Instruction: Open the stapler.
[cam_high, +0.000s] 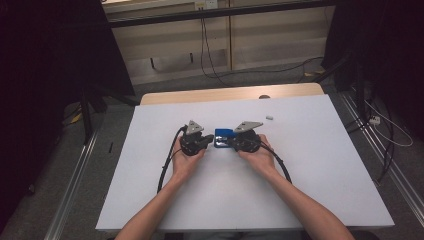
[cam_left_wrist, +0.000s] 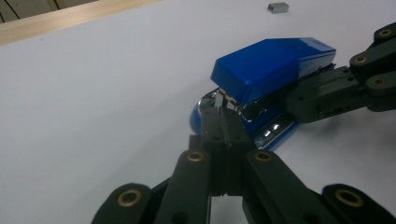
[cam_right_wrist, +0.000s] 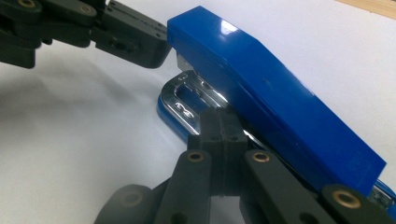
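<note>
The white table (cam_high: 300, 165) stands in a dim room, and my two hands meet at its middle around a blue stapler (cam_high: 223, 136). In the left gripper view, my left gripper (cam_left_wrist: 223, 122) has its jaws together, tips at the stapler's mouth beside a small metal piece I cannot identify; a staple block (cam_left_wrist: 278, 7) lies well apart. In the right gripper view, my right gripper (cam_right_wrist: 222, 122) is also closed, pressing against the chrome base. I judge I am working at the staple channel; the next move needs a steady stapler.
</note>
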